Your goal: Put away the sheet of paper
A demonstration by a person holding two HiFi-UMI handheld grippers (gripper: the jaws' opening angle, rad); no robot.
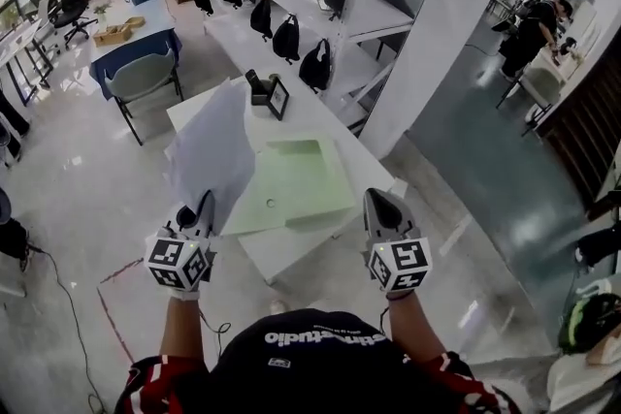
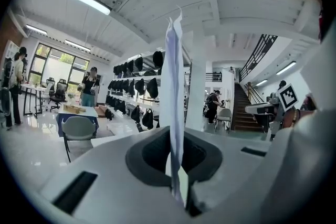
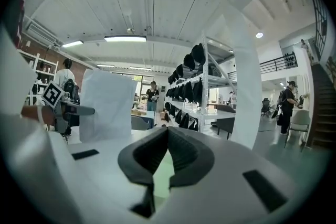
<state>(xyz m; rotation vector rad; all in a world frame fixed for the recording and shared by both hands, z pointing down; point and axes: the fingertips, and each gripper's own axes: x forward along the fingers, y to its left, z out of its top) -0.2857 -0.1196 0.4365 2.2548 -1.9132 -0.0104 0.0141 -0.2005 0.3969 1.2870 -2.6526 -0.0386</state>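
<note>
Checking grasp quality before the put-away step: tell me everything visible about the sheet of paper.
The sheet of paper is plain white, thin, no print visible. It stands roughly upright in the air, slightly bowed, its lower edge pinched in the shut jaws of the left gripper. In the left gripper view it shows edge-on as a narrow wavy strip. It is left of the green folder on the table; nothing else appears to touch it.

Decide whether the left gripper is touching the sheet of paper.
Touching. The left gripper view shows the left gripper with its jaws shut on the sheet of paper, which stands upright between them.
</note>
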